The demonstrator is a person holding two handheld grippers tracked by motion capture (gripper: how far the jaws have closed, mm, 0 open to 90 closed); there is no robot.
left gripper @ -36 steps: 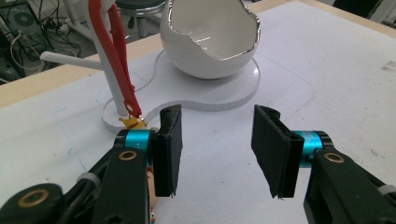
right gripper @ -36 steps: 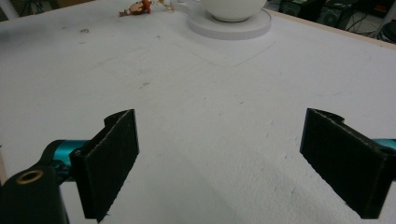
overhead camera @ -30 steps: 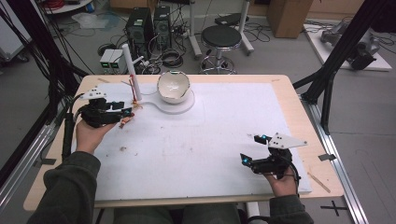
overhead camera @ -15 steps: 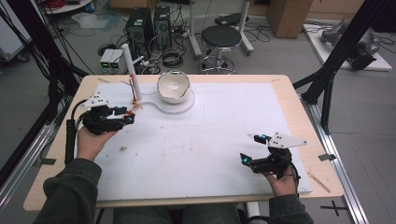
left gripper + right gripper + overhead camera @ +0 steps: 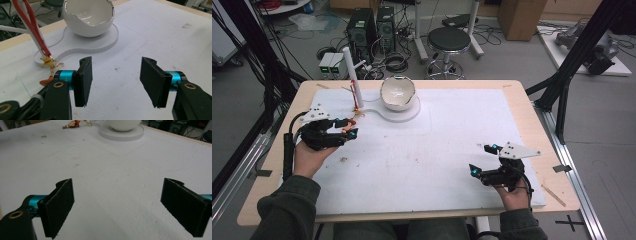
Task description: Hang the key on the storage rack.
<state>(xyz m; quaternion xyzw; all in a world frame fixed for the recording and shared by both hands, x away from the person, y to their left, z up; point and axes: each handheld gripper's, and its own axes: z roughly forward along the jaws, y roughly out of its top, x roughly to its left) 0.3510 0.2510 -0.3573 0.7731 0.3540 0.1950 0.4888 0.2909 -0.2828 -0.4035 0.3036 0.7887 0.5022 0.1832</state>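
My left gripper (image 5: 348, 128) has drawn back from the stand toward the bench's left edge since a second ago, and its jaws have just been opening; they stand apart with only bare white mat (image 5: 120, 82) between them. The keychain charm (image 5: 50, 65), a gold star with what looks like a small orange figure, lies near the far left corner, at the foot of the one red-and-white stand (image 5: 31, 28), released. One white bowl (image 5: 397, 93) sits on its base beside it. My right gripper (image 5: 481, 160) rests near the near right corner, unclenched. No writing is readable.
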